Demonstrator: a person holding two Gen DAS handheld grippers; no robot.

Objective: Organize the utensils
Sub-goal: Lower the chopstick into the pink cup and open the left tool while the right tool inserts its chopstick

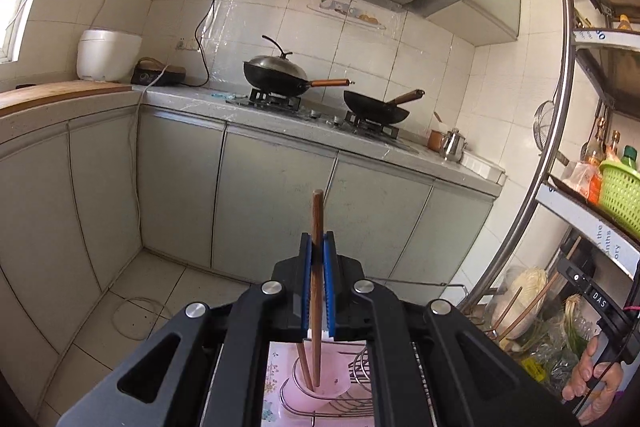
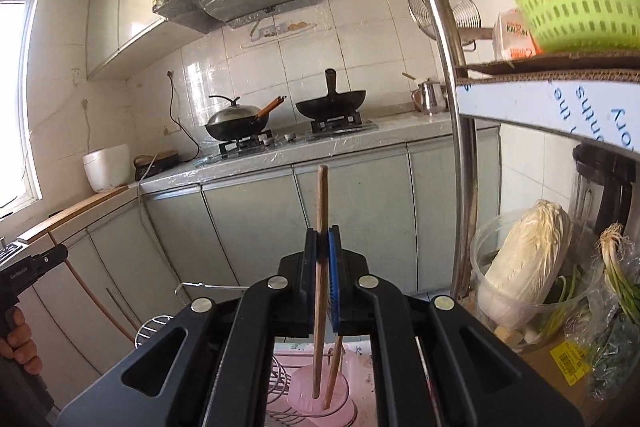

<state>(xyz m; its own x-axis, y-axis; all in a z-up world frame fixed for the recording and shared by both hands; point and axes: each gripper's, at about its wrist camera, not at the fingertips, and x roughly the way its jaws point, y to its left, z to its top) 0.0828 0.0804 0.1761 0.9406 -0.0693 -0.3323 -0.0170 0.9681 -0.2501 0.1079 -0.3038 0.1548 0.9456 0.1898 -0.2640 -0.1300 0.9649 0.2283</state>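
We are holding one wooden chopstick [image 1: 317,267] upright, clamped in the left gripper [image 1: 318,247], and a lighter chopstick [image 2: 320,255] clamped likewise in the right gripper [image 2: 323,247]. Both lower tips are hanging over the pink holder [image 2: 316,393] directly below; another stick [image 2: 335,375] is leaning inside it. In our judgement we are mid-insertion, so we are keeping each stick vertical and centring its tip over the mouth before lowering. Further off, the stove [image 1: 276,101] is carrying two woks.

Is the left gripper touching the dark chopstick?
Touching. The left wrist view shows the left gripper with both blue fingers pressed against the dark chopstick, no gap.
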